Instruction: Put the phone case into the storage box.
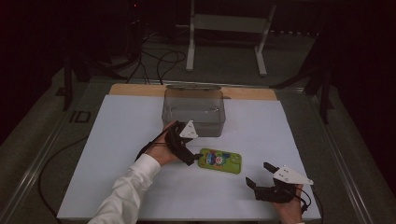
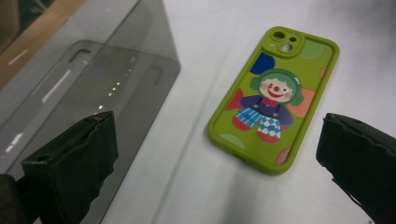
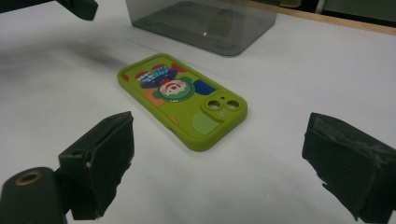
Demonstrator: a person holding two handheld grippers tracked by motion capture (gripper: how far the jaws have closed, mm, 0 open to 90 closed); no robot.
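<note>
A green phone case printed with a clown is seen lying flat on the white desk, just in front of a grey plastic box. It is judged light, rubbery and slightly flexible, best pinched across its long edges. The left gripper is held beside it with jaws spread; the right gripper is held apart, jaws likewise spread.

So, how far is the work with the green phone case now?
Done: nothing yet; the green phone case lies flat on the white table, in front of the grey box. In hand: the left tongs, open, are close to its near end. The right tongs wait open. Left: grasping and moving it, perhaps into the box.
</note>
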